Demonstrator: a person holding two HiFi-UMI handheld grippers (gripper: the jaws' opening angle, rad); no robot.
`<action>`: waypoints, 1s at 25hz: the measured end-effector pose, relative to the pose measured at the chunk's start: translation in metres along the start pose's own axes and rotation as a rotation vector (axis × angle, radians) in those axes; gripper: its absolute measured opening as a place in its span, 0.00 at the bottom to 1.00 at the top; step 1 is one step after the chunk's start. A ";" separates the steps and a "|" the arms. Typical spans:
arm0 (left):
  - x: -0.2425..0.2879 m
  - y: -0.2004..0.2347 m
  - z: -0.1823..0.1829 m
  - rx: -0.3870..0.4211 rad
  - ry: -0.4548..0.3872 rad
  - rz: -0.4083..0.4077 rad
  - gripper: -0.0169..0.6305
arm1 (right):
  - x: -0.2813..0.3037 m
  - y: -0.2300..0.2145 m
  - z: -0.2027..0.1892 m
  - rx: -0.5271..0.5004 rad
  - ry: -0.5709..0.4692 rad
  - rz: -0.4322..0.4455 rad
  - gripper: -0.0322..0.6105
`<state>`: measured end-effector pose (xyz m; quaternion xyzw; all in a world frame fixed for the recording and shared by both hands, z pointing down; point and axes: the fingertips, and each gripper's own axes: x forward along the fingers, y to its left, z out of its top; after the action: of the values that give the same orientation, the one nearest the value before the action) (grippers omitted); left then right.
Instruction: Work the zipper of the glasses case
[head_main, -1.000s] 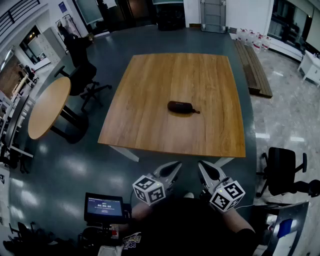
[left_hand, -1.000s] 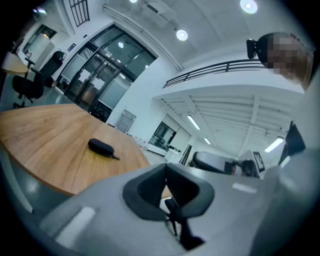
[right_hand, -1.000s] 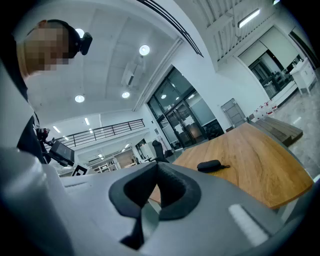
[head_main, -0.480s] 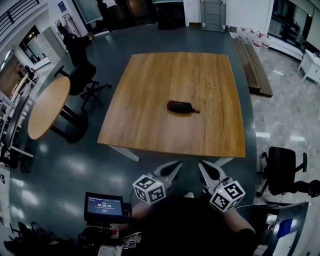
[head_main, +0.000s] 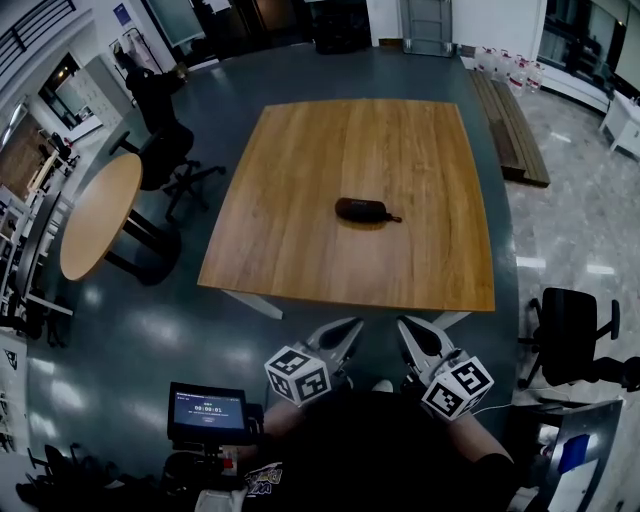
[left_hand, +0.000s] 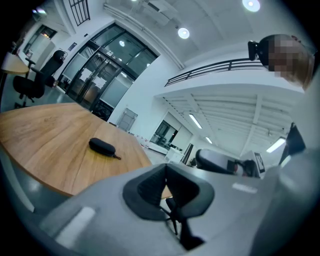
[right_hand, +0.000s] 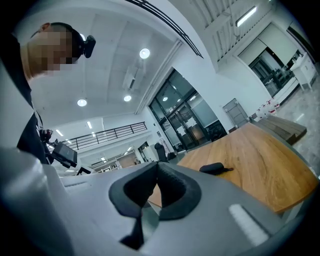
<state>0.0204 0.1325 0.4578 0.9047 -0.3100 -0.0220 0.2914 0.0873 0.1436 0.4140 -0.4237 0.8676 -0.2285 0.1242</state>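
Note:
A black glasses case (head_main: 362, 210) lies near the middle of the square wooden table (head_main: 300, 250), its zipper pull pointing right. It also shows as a small dark oval in the left gripper view (left_hand: 101, 146) and the right gripper view (right_hand: 212, 168). My left gripper (head_main: 350, 331) and right gripper (head_main: 405, 331) hover side by side below the table's near edge, well short of the case. Both are shut with nothing between their jaws.
A round wooden table (head_main: 95, 212) and a black office chair (head_main: 160, 150) stand to the left. Another chair (head_main: 565, 335) sits at the right. A tablet screen (head_main: 207, 411) is at the lower left. A bench (head_main: 510, 125) runs along the far right.
The view has shifted slightly; the table and case sit a touch differently in frame. Both grippers stay in the same place, shut.

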 end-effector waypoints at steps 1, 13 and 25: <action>0.001 0.001 0.001 0.001 0.002 0.002 0.03 | 0.001 -0.001 0.001 0.006 -0.006 0.000 0.06; 0.024 0.051 0.016 -0.046 0.046 -0.016 0.03 | 0.043 -0.036 0.003 0.075 -0.026 -0.069 0.15; 0.037 0.177 0.080 -0.168 0.029 -0.021 0.03 | 0.163 -0.143 -0.039 -0.083 0.237 -0.241 0.22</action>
<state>-0.0645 -0.0420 0.4925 0.8804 -0.2935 -0.0379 0.3705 0.0690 -0.0515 0.5160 -0.4994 0.8278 -0.2543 -0.0249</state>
